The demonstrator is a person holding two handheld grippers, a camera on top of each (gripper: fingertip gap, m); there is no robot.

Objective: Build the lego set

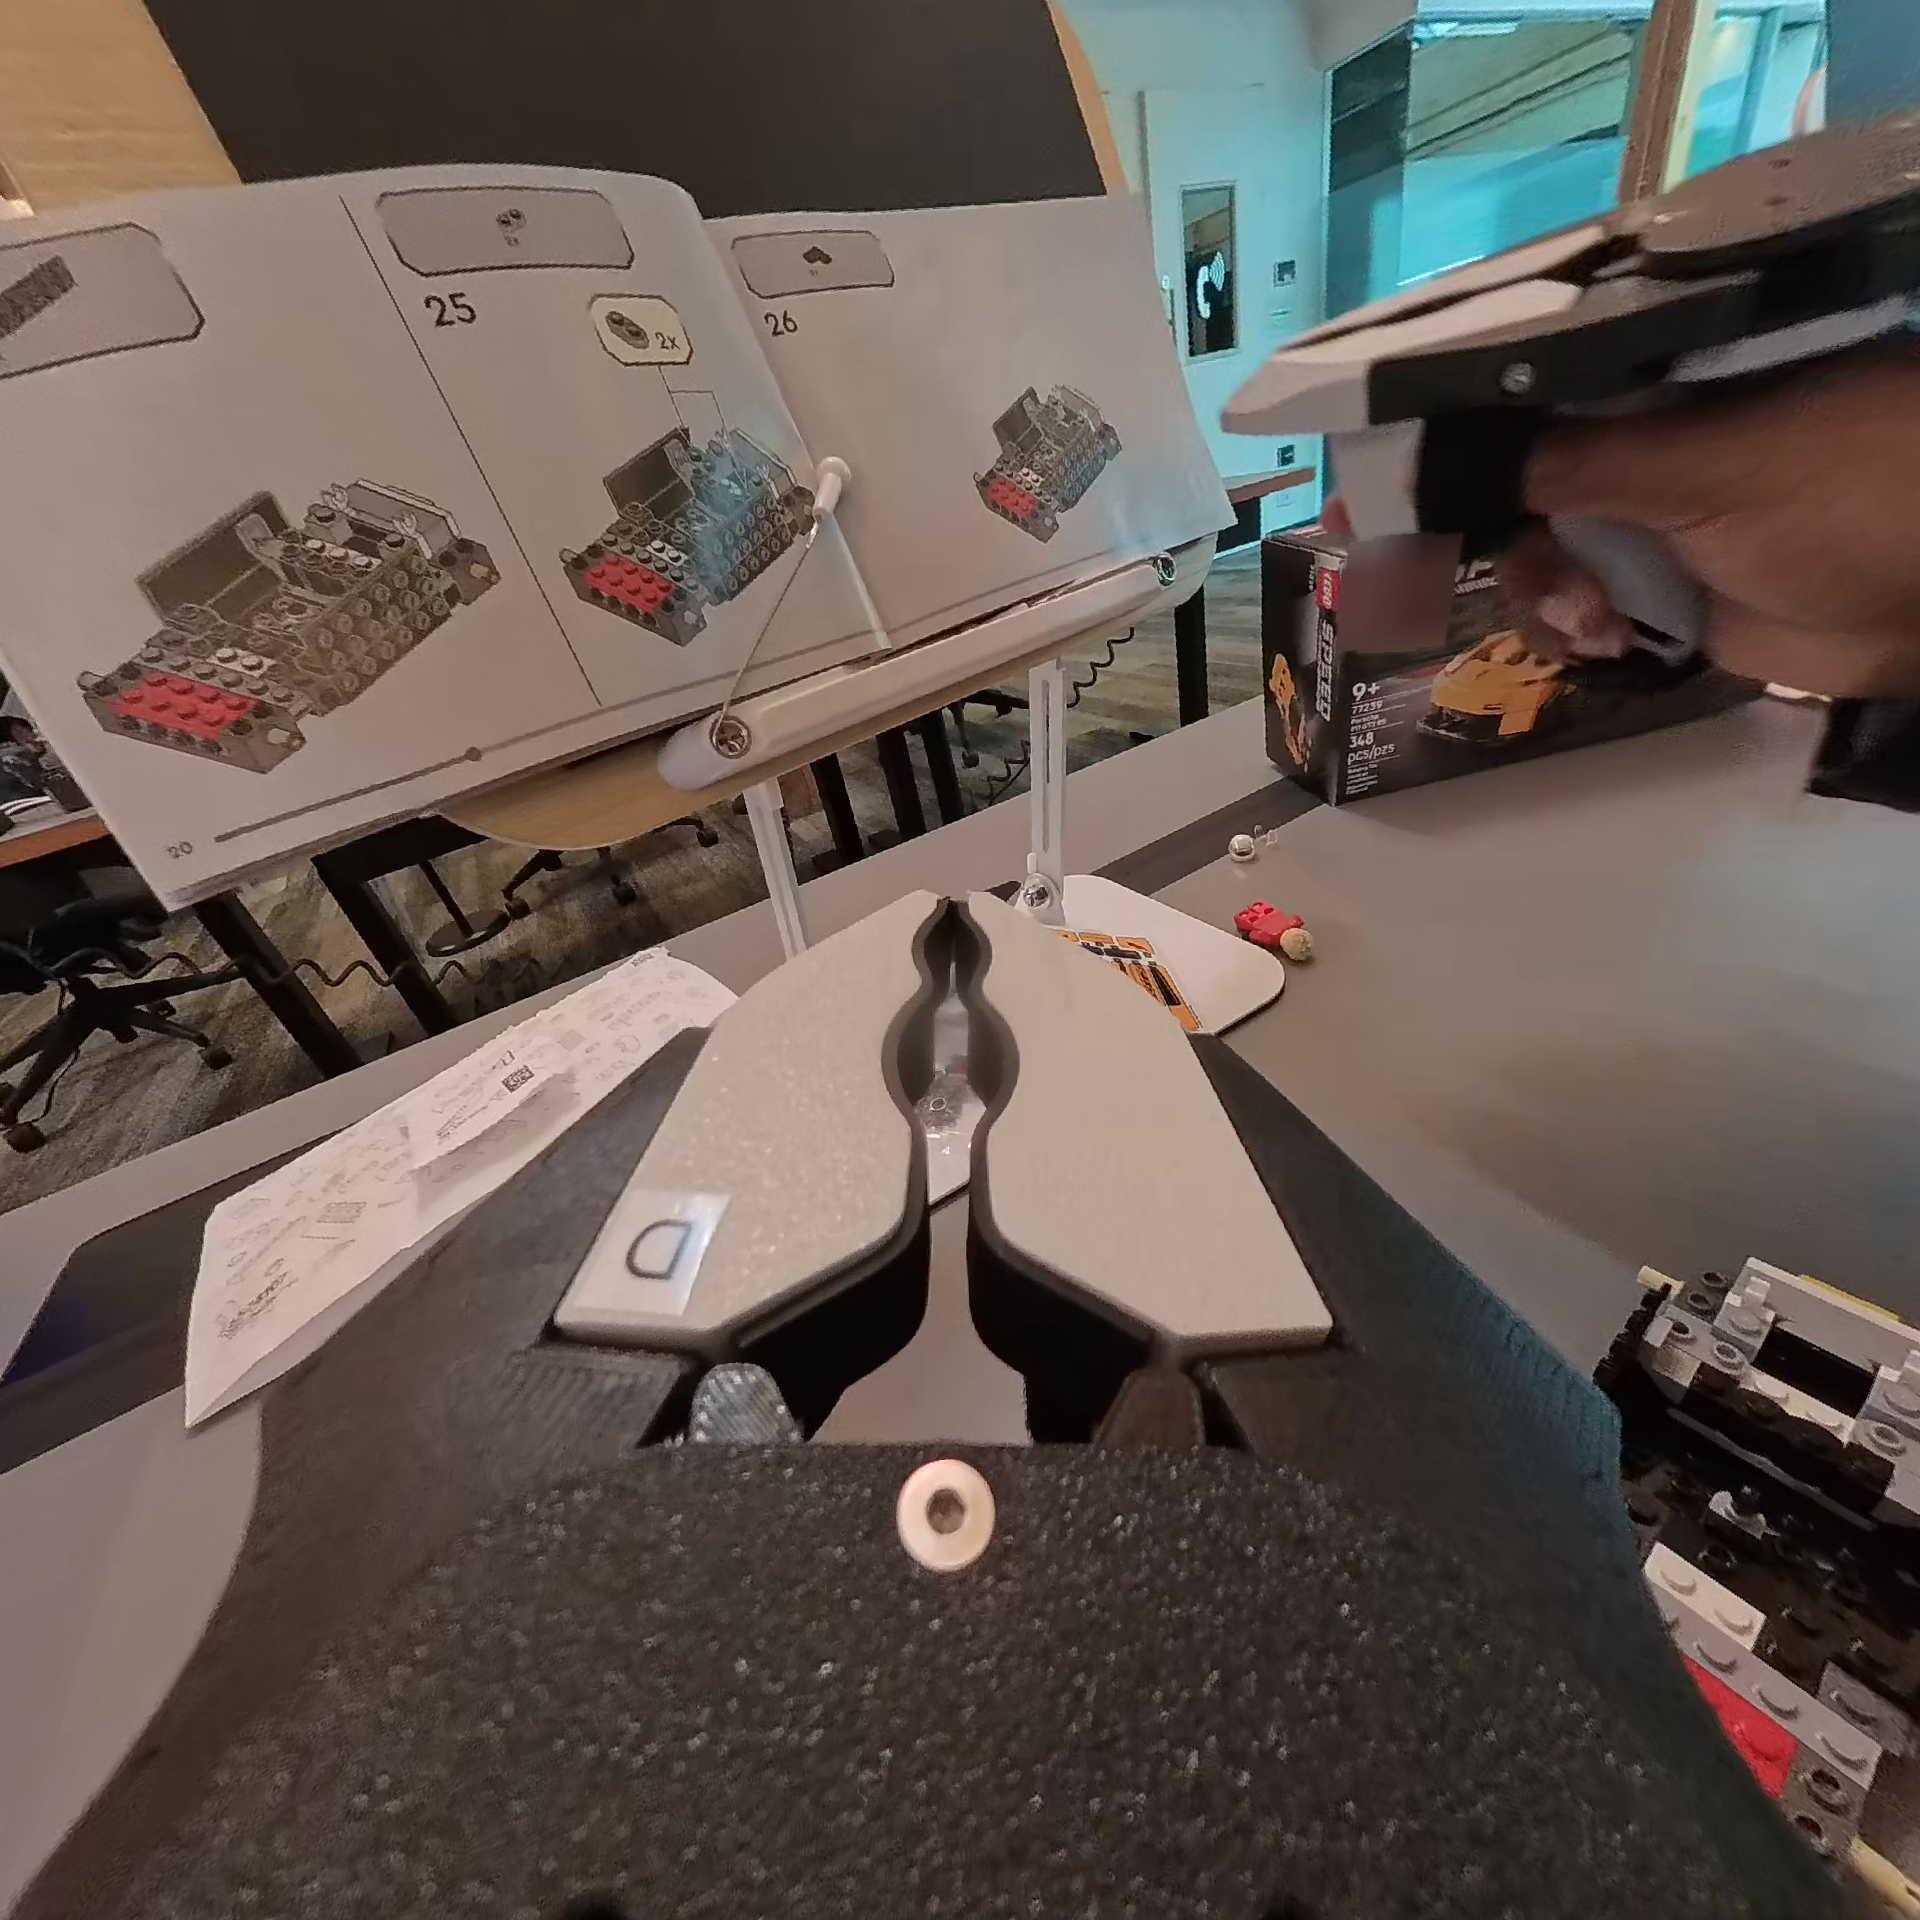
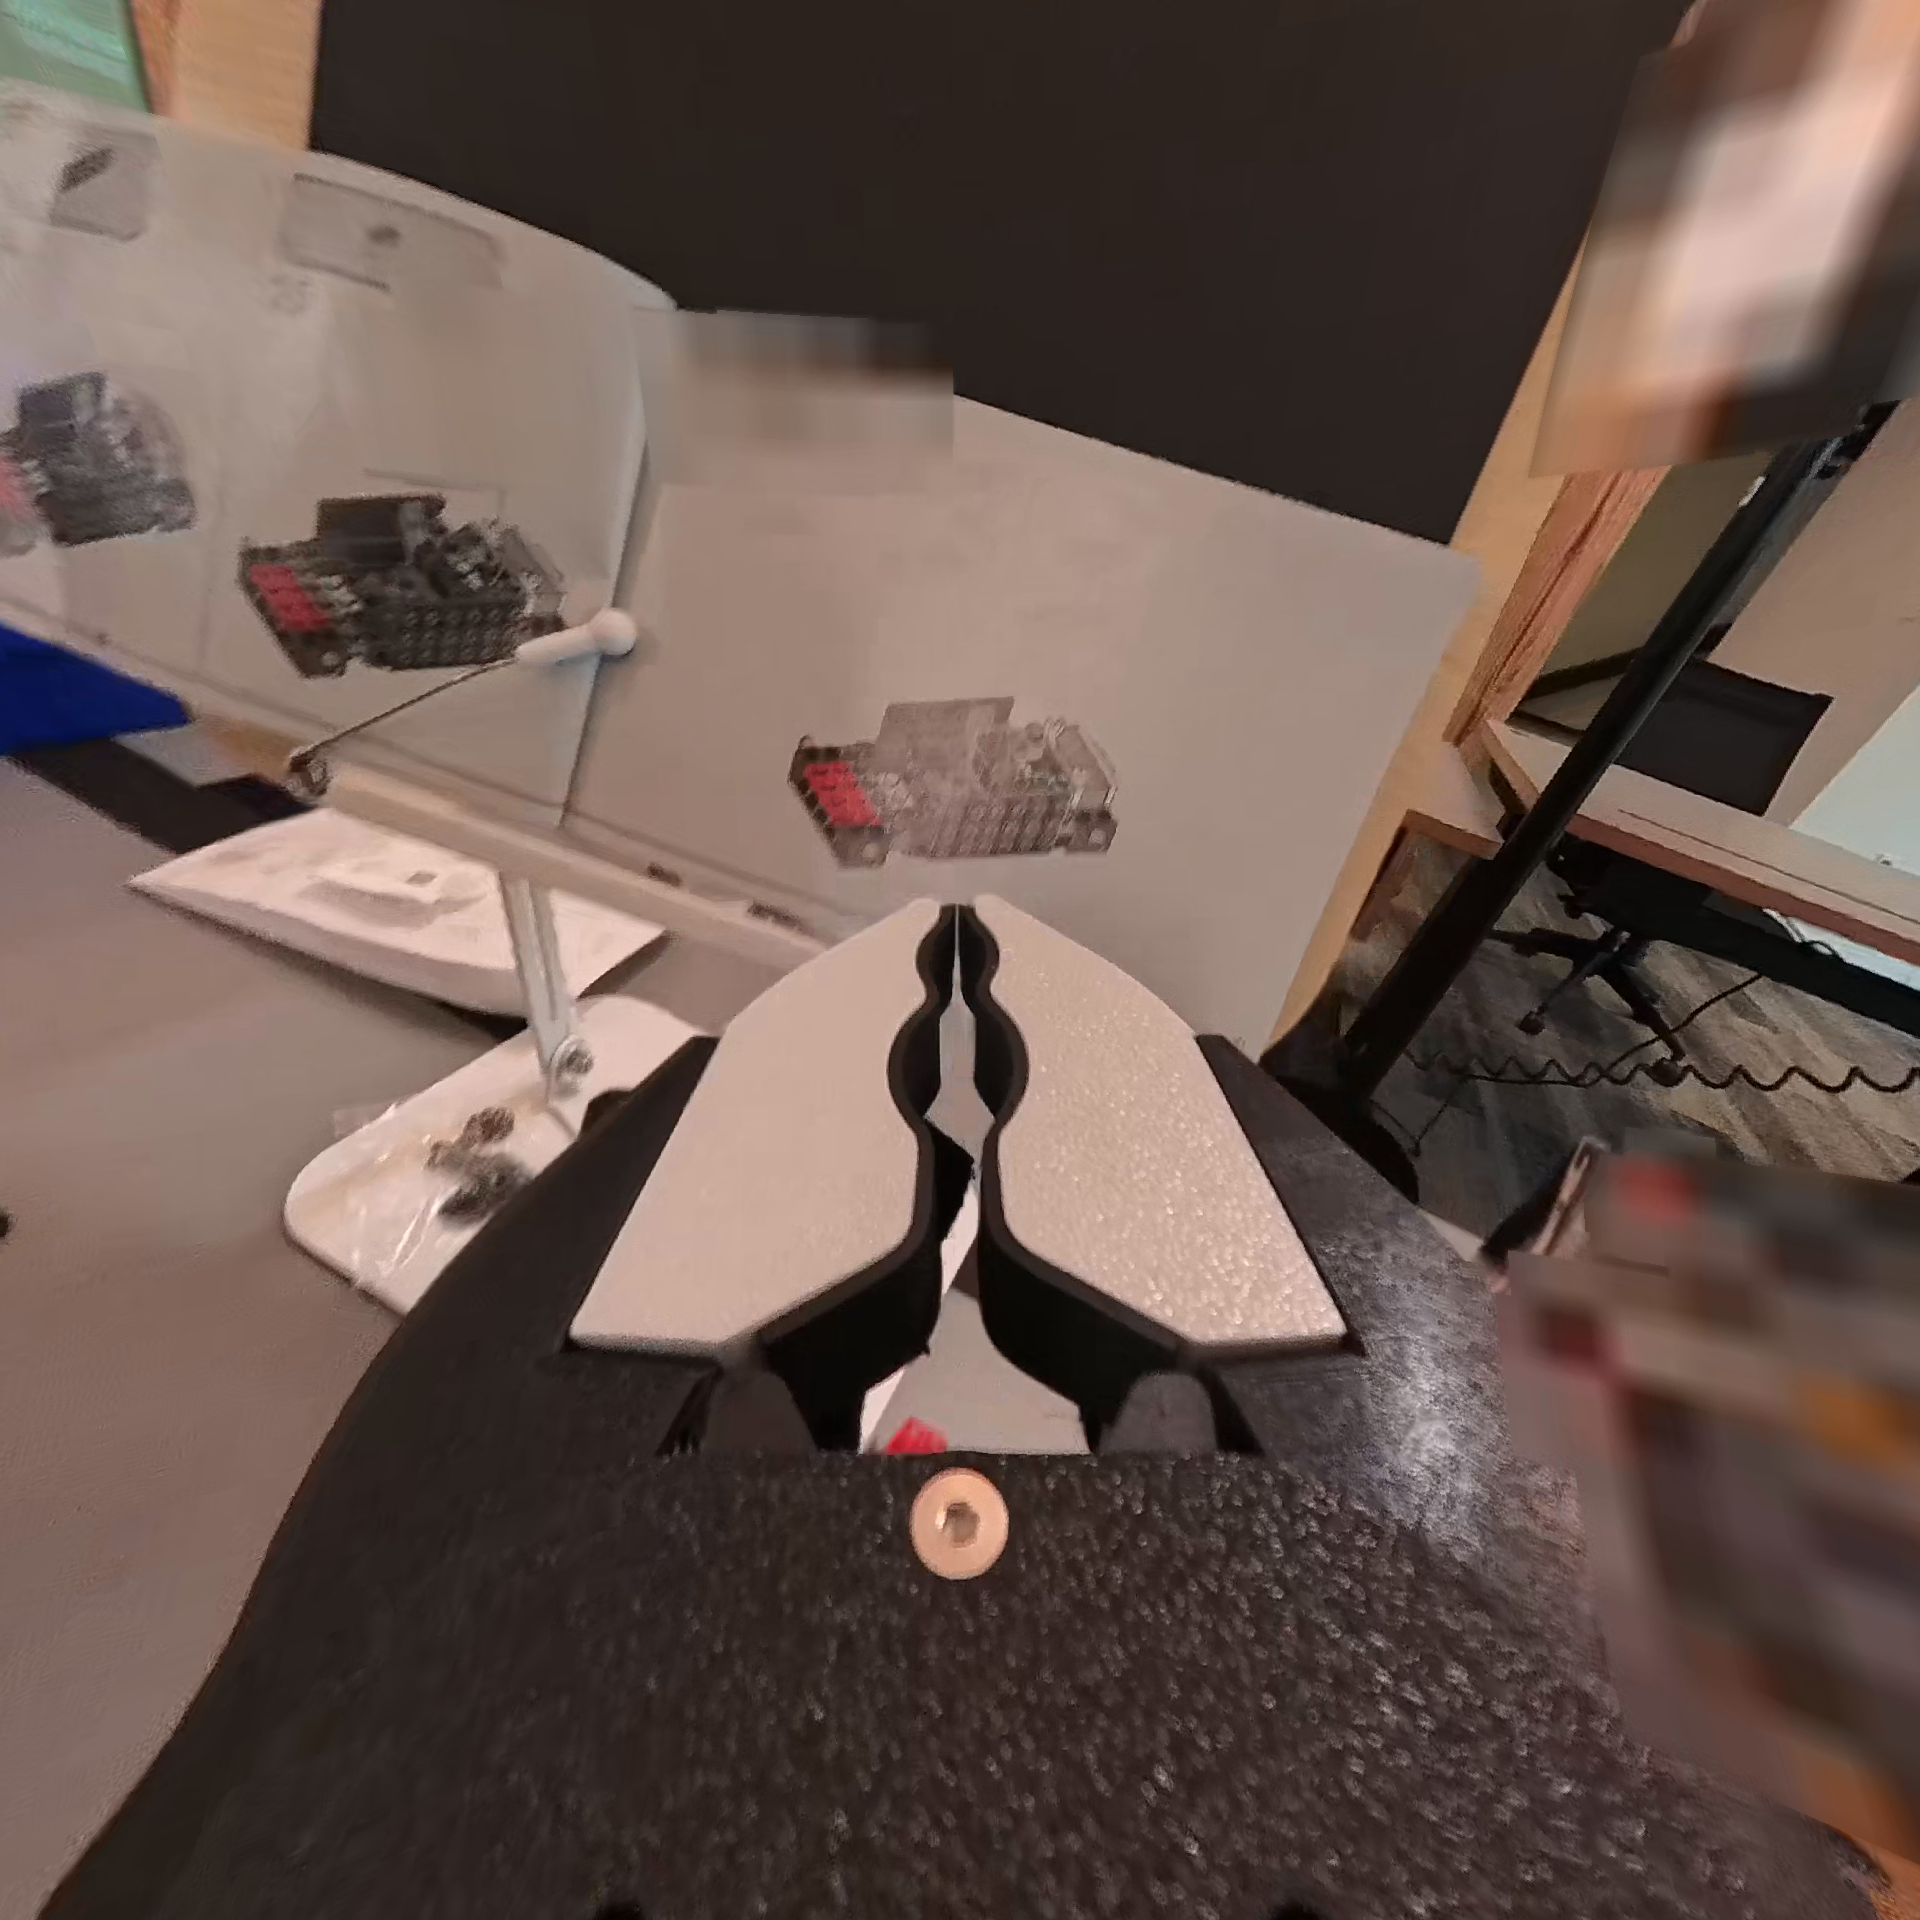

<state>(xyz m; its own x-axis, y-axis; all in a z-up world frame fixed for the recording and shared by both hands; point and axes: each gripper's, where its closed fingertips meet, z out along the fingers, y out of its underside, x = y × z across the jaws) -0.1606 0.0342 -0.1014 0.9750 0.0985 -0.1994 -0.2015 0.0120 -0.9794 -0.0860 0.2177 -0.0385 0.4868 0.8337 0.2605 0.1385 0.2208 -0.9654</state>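
Observation:
The partly built model (image 1: 1787,1496), black, grey and white with a red plate, sits on the grey table at the lower right of the left wrist view. My left gripper (image 1: 958,914) is shut and empty, held above the table and pointing at the stand's base. My right gripper (image 2: 954,914) is shut and empty, raised and pointing at the right page of the instruction booklet (image 2: 1039,665). It also shows in the left wrist view (image 1: 1247,410), held by a hand at the upper right. The booklet (image 1: 582,468) lies open on a white stand.
A small red piece (image 1: 1265,923) and tiny loose parts (image 1: 1242,847) lie beyond the stand's base (image 1: 1236,977). The set's box (image 1: 1455,686) stands at the back right. A folded paper sheet (image 1: 416,1174) lies left. A clear bag of small parts (image 2: 468,1164) rests on the base. Spacing between my two grippers at the tips: around 20 cm.

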